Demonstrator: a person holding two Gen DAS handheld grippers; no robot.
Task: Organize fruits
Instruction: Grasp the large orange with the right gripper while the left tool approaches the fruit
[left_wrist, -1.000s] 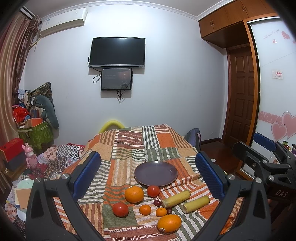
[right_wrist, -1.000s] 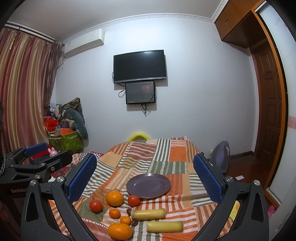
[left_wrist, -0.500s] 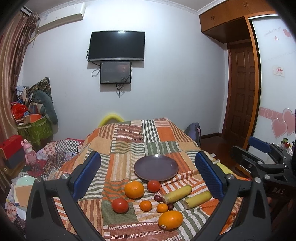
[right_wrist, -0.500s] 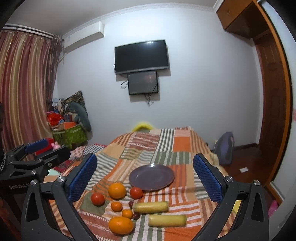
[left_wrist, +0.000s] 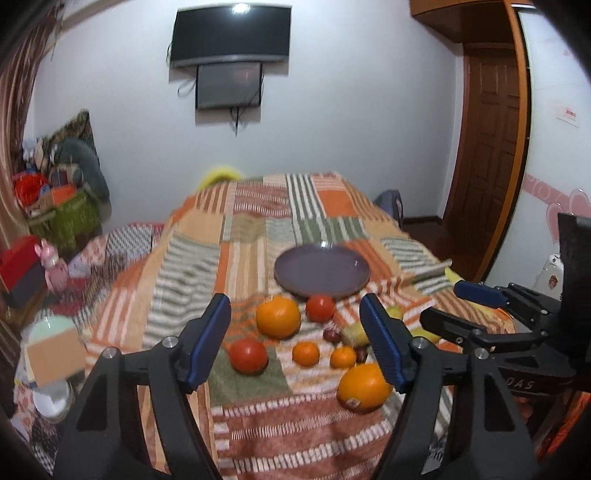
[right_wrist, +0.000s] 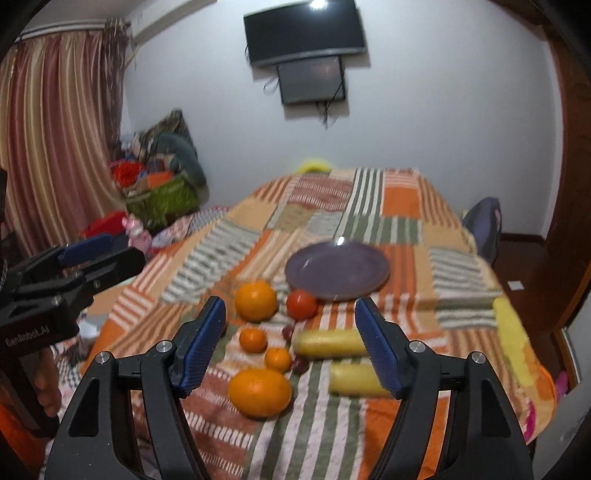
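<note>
Fruits: 2nd yellow cylinder (right_wrist: 356, 378) clear only right-wrist view.

A: What do we find at the centre of the bed (left_wrist: 243, 236)?

B: We find the plate (left_wrist: 321, 271), with the fruit before it: a large orange (left_wrist: 277, 317) and a tomato (left_wrist: 320, 308) nearest its rim.

A: And nearer to us?

B: A second tomato (left_wrist: 248, 355), two mandarins (left_wrist: 305, 353), then another orange (left_wrist: 364, 387). To their right we see two cylinders (right_wrist: 330, 342), one behind the other.
</note>
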